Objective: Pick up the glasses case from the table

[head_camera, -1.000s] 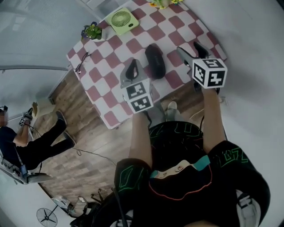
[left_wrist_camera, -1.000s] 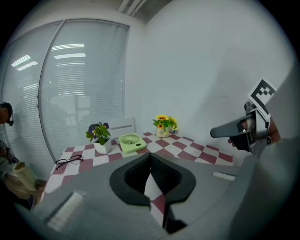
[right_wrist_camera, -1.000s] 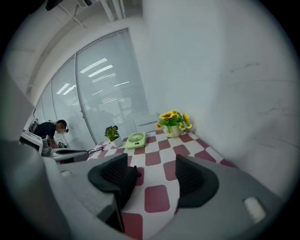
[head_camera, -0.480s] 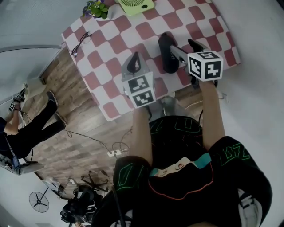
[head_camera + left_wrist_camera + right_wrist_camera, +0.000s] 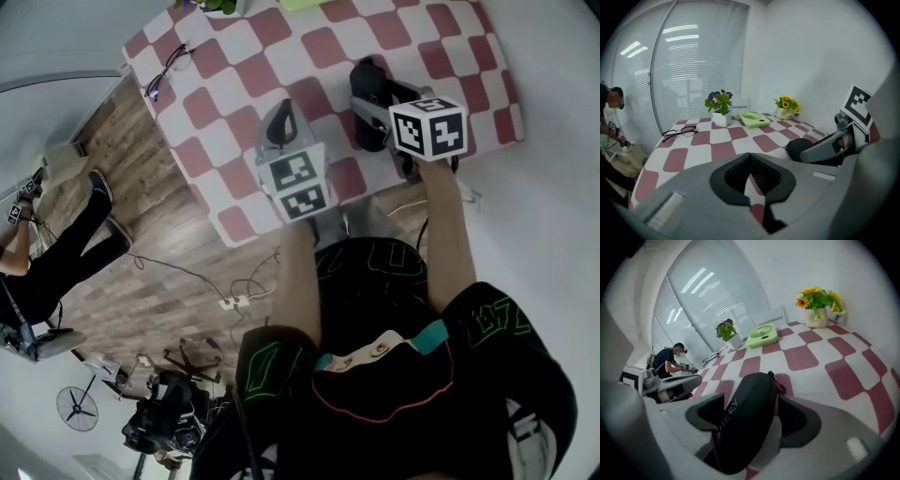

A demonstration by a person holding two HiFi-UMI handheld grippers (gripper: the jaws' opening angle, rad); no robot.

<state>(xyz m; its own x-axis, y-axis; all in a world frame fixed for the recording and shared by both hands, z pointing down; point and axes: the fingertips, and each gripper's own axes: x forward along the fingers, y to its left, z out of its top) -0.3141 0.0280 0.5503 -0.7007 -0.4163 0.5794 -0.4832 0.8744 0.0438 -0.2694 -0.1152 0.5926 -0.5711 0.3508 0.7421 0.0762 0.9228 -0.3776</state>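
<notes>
The black glasses case [image 5: 745,418] lies on the red-and-white checked table [image 5: 234,103]. My right gripper [image 5: 752,401] straddles it, pointing steeply down. Its jaws are opening and stand wide, one on each side of the case, and neither pad presses on it. In the head view the right gripper [image 5: 382,94] covers most of the case [image 5: 364,77]. My left gripper [image 5: 281,117] hangs over the table's near part, left of the case, shut with nothing in it. From the left gripper [image 5: 750,157] the case [image 5: 799,147] shows at the right, under the other gripper's fingers.
A pair of eyeglasses [image 5: 679,132] lies at the table's left edge. A potted purple flower [image 5: 719,110], a green fan [image 5: 753,118] and a pot of yellow flowers [image 5: 785,107] stand along the far side. A person [image 5: 37,272] sits on the floor's left; cables lie below the table's near edge [image 5: 281,220].
Both grippers have come down toward the table. The right gripper moved over the case and now has it between its jaws. The left gripper stays beside it, still shut.
</notes>
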